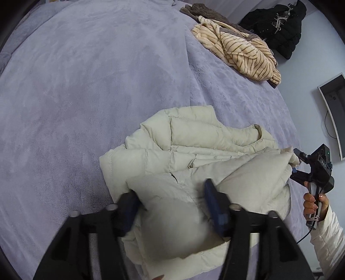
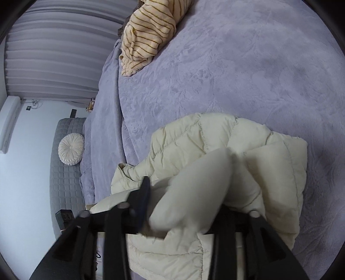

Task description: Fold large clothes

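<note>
Lying folded on the bedspread [image 1: 86, 86], puffer jacket [image 1: 194, 140].

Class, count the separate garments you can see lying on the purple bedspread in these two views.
3: the cream puffer jacket nearest the claws, the striped fleece garment at the far edge, and a brown garment partly under it. More may be hidden beneath.

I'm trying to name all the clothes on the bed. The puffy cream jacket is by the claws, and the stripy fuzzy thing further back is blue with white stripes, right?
Nearly. The puffy cream jacket is by the claws, and the stripy fuzzy garment does lie further back on the lilac blanket, but it is peach with brown stripes, not blue with white. The left wrist view shows it best.
</note>
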Motion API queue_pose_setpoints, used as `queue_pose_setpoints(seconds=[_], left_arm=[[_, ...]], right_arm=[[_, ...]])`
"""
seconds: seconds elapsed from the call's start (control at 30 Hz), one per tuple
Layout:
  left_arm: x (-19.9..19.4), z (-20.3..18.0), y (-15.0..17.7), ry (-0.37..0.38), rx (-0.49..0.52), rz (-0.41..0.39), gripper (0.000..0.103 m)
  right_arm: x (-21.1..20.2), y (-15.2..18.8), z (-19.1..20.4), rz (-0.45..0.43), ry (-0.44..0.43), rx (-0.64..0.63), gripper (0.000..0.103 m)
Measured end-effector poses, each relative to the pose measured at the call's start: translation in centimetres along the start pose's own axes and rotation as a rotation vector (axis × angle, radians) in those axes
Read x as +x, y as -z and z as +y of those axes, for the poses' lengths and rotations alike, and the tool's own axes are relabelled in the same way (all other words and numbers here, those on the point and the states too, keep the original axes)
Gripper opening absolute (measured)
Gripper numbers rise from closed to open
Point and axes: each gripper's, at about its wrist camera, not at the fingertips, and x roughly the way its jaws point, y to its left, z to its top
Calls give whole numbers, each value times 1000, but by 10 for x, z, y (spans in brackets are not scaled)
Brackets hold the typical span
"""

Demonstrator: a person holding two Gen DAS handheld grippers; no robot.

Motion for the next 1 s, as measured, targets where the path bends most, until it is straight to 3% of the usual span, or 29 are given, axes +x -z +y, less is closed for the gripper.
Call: queue_pose_setpoints(seconds=[0.03, 0.07, 0.17, 0.33, 0.47, 0.57, 0.6, 0.63, 0.7, 0.8, 1.0], left_arm=[[-6, -4, 1, -54, 16, -28, 103], [-11, -8, 1, -107, 37, -59, 103], [-26, -9, 0, -157, 57, -101, 103], [-69, -9, 6, -289, 53, -252, 103], [-94, -13, 16, -284, 46, -307, 103], [-87, -27, 22, -230, 85, -276, 103], [-81, -33, 23, -216, 96, -268, 103], [-73, -41, 22, -203, 107, -259, 103], [-54, -59, 18, -174, 118, -249, 103], [-27, -78, 5, -170, 129, -256, 103], [39, -78, -20, -298, 115, -230, 103]], right_arm=[[-3, -1, 4, -10, 0, -11, 76], [-5, -2, 8, -18, 6, -22, 76], [-14, -4, 14, -39, 31, -31, 76], [-43, 7, 27, -121, 86, -62, 76], [-69, 21, 36, -161, 129, -100, 76], [-76, 34, 45, -156, 172, -139, 75], [-74, 38, 48, -147, 181, -153, 61], [-70, 42, 52, -129, 192, -169, 37], [-55, 46, 60, -83, 223, -203, 23], [-26, 51, 82, -25, 211, -298, 20], [34, 47, 108, 34, 274, -476, 20]])
